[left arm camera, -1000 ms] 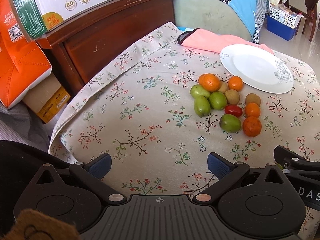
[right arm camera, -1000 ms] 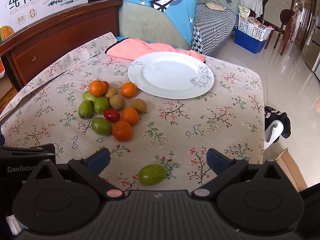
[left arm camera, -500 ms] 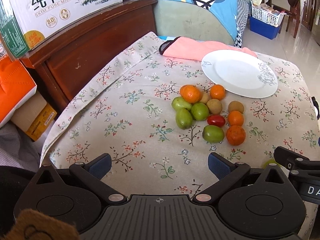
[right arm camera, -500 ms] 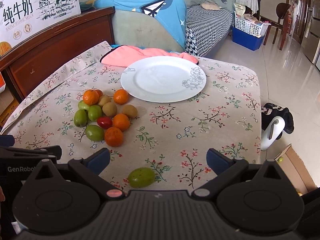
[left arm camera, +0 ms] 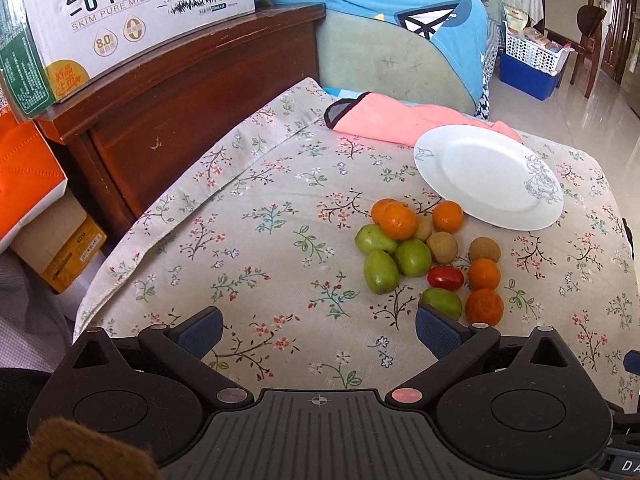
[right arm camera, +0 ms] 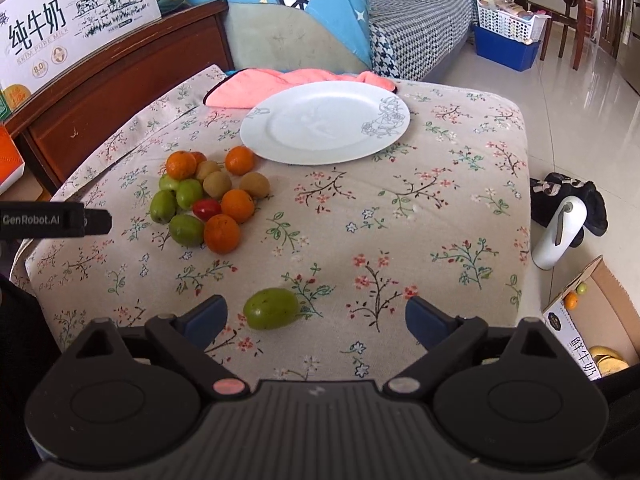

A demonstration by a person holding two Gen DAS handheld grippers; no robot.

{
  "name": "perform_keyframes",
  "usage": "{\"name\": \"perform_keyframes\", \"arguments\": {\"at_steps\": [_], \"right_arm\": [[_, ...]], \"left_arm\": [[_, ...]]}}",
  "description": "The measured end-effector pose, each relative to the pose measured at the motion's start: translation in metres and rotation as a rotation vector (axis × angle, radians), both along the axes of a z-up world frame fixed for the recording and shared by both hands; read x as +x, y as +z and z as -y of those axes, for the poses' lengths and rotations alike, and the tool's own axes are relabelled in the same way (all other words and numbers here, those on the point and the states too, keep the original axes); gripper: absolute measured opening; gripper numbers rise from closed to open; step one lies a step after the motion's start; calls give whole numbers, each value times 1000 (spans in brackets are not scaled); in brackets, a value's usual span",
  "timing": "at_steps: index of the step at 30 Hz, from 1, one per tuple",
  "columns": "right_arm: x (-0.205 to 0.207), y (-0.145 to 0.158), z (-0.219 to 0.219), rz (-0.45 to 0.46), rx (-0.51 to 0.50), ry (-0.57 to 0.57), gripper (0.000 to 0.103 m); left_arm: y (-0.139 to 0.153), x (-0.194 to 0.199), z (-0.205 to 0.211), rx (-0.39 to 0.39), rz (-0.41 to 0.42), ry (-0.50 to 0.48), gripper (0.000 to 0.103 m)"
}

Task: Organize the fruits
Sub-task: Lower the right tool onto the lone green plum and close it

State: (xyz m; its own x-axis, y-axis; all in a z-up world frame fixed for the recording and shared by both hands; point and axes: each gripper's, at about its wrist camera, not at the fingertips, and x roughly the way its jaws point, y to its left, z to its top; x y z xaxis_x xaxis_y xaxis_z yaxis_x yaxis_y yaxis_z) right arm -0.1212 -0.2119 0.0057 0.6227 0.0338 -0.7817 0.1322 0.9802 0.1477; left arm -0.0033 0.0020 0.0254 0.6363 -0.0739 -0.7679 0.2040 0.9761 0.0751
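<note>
Fruits lie in a tight cluster [right arm camera: 202, 200] of orange mandarins, green oval fruits, brown kiwi-like ones and one small red tomato on the floral-cloth surface [right arm camera: 400, 220], just beside the empty white round plate [right arm camera: 324, 122]. One stray green oval fruit [right arm camera: 271, 308] sits well apart from them, near the front edge.

The step in hand looks like the first pick: the right gripper [right arm camera: 314, 316] has this stray fruit between its blue fingers [right arm camera: 204, 318], which are wide apart but closing, not yet pressing on it. It lies nearer the left finger, so the grip probably needs centring before the squeeze, then a carry to the plate.

The left gripper [left arm camera: 318, 330] hangs over bare cloth near the cluster, fingers apart, holding nothing.

A pink folded cloth [right arm camera: 288, 82] lies behind the plate, clear of the path. The round fruit could roll off the edge if nudged.
</note>
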Motion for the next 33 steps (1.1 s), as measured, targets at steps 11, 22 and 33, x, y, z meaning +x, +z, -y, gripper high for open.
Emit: {"name": "perform_keyframes", "arguments": {"at_steps": [11, 22, 33], "right_arm": [[0, -10, -5, -19, 42, 31, 76], [9, -15, -9, -7, 54, 30, 57], [13, -19, -15, 6, 47, 51, 34]], "left_arm": [[-5, -1, 0, -9, 0, -25, 101], [-9, 0, 11, -37, 20, -73, 99], [-27, 7, 33, -78, 2, -159, 82]]}}
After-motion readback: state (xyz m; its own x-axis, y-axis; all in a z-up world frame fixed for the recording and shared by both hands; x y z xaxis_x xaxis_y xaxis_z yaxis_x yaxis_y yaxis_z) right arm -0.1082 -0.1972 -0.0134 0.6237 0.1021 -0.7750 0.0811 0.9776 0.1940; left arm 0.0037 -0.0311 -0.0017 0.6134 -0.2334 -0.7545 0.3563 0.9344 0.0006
